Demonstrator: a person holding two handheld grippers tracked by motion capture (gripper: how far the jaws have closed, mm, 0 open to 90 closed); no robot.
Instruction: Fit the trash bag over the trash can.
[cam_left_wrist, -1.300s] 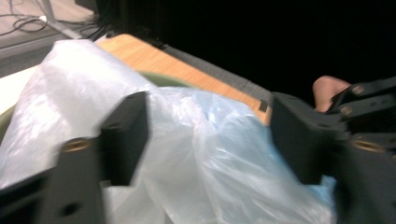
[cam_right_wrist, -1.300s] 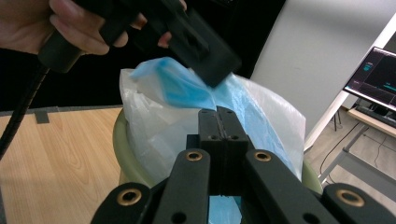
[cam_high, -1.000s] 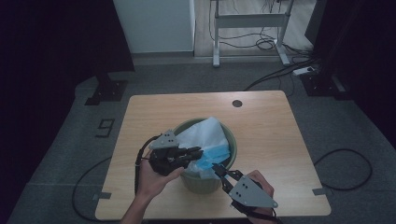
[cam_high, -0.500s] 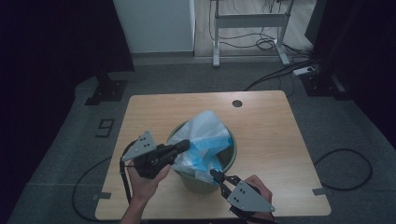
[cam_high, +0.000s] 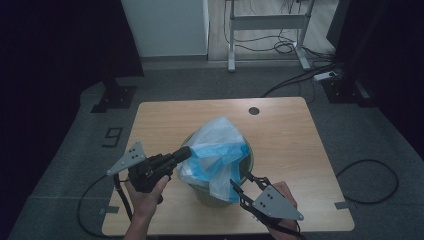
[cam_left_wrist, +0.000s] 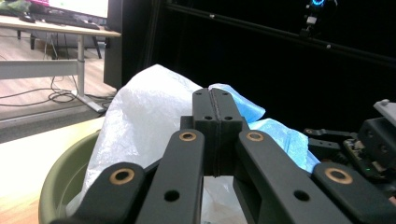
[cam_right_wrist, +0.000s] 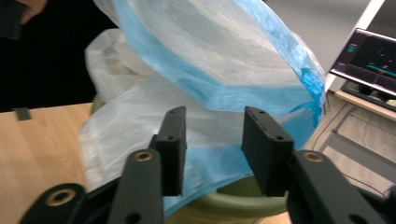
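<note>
The left gripper (cam_high: 184, 154) is clamped on the thin, limp plastic bag (cam_high: 217, 150); the right gripper (cam_high: 240, 182) is held open near its hem, where it is best pinched.

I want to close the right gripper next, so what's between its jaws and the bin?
The bag: in the right gripper view, its blue-white film hangs over the green bin rim, just beyond the open right gripper. Nothing else intervenes.

A bin (cam_high: 210, 192) stands on the surface (cam_high: 290, 135), near its front edge, with a plastic bag (cam_high: 217, 150) in it that rises above the rim. The left tongs (cam_high: 182, 154) meet the bag's left side; the right tongs (cam_high: 245, 182) lie near and right of the bin.
</note>
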